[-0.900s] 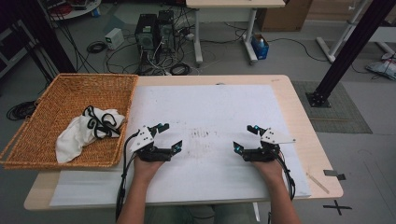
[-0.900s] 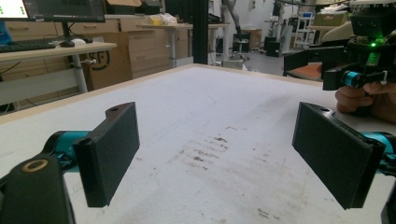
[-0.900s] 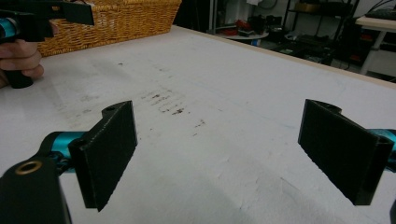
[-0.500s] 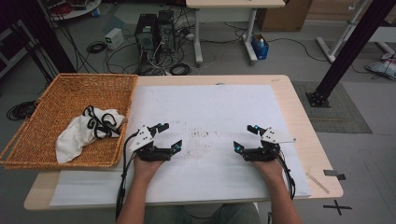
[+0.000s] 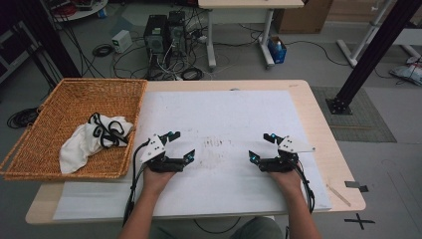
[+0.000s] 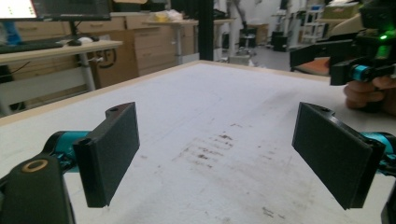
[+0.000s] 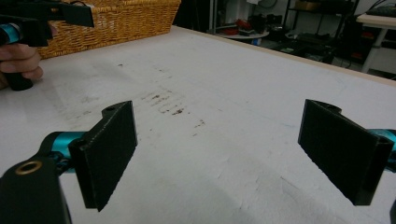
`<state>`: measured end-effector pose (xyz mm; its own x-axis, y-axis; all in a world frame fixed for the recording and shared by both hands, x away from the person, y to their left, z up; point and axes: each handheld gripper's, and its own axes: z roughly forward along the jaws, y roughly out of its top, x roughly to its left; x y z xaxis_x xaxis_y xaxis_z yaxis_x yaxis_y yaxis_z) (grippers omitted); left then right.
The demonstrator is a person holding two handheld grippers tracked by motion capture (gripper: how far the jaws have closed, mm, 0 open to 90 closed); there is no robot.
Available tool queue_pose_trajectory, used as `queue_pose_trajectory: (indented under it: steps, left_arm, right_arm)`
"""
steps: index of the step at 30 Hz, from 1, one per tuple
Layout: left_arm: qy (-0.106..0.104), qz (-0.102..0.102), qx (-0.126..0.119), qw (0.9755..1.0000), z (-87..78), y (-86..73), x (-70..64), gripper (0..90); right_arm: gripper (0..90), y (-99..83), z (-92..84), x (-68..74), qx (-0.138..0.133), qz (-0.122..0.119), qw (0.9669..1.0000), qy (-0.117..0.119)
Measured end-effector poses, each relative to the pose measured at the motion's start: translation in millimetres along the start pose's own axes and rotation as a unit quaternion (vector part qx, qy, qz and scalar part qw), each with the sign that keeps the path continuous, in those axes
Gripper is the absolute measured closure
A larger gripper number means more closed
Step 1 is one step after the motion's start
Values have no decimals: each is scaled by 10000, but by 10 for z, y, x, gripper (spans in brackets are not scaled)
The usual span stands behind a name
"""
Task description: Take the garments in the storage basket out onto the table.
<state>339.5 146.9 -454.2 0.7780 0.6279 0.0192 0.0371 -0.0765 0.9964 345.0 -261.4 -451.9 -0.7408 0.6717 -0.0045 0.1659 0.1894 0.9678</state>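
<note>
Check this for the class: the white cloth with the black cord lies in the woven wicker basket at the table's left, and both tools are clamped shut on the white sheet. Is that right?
Not quite. The white cloth with the black cord does lie in the woven wicker basket, but the left tool and right tool are open, with nothing between the jaws, as both gripper views show; they rest over the white sheet.

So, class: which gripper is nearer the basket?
Left. The left gripper sits just beside the basket, off its near right corner, jaws open. The right gripper is farther across the white sheet, also open.
</note>
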Motion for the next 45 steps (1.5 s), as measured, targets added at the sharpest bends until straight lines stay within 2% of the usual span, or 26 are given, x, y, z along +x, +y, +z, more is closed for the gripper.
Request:
queue_pose_trajectory:
  steps: [3,6,8,9,10,11,13,16,20,22,23,24,27,28,31,35,36,37,38,39,40,41,42,43,44,45]
  left_arm:
    - [35,-193,242,9995,-5,40,-37,148]
    - [64,-161,490,9986,-53,169,-101,148]
    - [-7,-200,527,9984,-136,376,-130,148]
    - [-7,-200,527,9984,-136,376,-130,148]
    - [-29,-132,572,9983,-195,546,-127,148]
    - [-29,-132,572,9983,-195,546,-127,148]
    - [-71,-121,638,9979,-250,718,-105,148]
    - [21,6,688,9976,-413,1009,11,148]
    - [223,5,726,9971,-602,1150,155,148]
    - [441,1,754,9962,-760,1210,272,148]
    - [637,-74,833,9945,-921,1245,400,148]
    - [637,-74,833,9945,-921,1245,400,148]
    - [940,-125,1027,9902,-1141,1253,592,148]
    - [1079,-157,1188,9869,-1260,1226,724,148]
    - [1128,-230,1322,9845,-1360,1165,860,148]
    - [1410,-352,1696,9747,-1493,1029,1104,148]
    - [1515,-394,1829,9706,-1519,990,1184,148]
    - [1647,-549,2048,9633,-1542,927,1314,148]
    - [1724,-603,2139,9596,-1548,897,1371,148]
    - [1781,-623,2216,9567,-1551,867,1422,148]
    - [1781,-623,2216,9567,-1551,867,1422,148]
    - [1774,-680,2293,9546,-1548,837,1474,148]
    - [1758,-780,2442,9504,-1521,774,1560,148]
    - [1797,-751,2517,9480,-1505,745,1596,147]
    - [1797,-751,2517,9480,-1505,745,1596,148]
    - [1844,-878,2699,9410,-1466,677,1677,148]
  right_arm:
    - [115,1,1,-5,-2,38,10000,4]
    - [115,1,1,-5,-5,39,10000,0]
    - [115,1,2,-7,-9,39,10000,-5]
    - [115,0,2,-7,-11,41,10000,1]
    - [115,1,0,-8,-8,40,10000,6]
    - [115,1,0,-8,-6,45,10000,5]
    - [115,1,0,-10,-9,42,10000,1]
    - [115,1,-1,-9,-6,40,10000,12]
    - [115,1,0,-8,-10,45,10000,6]
    - [115,1,-1,-8,-11,51,10000,7]
    - [115,0,-1,-11,-12,44,10000,-2]
    - [115,0,-1,-11,-12,44,10000,-2]
    - [115,0,-3,-11,-6,82,10000,1]
    - [115,0,-4,-11,-3,80,10000,-2]
    - [115,0,-2,-9,-13,81,10000,-10]
    - [115,-1,-2,-10,-22,67,10000,-27]
    - [115,-1,-2,-10,-22,67,10000,-27]
    - [115,0,-2,-10,-19,65,10000,-32]
    - [115,0,-1,-9,-21,81,10000,-40]
    - [115,-1,-1,-9,-23,84,10000,-41]
    - [115,-1,-2,-10,-23,85,10000,-39]
    - [115,0,-3,-10,-24,86,9999,-51]
    - [115,0,-3,-11,-24,92,9999,-57]
    - [115,0,-5,-10,-25,120,9999,-65]
    - [115,0,-5,-10,-25,120,9999,-65]
    - [115,0,-4,-11,-29,123,9999,-72]
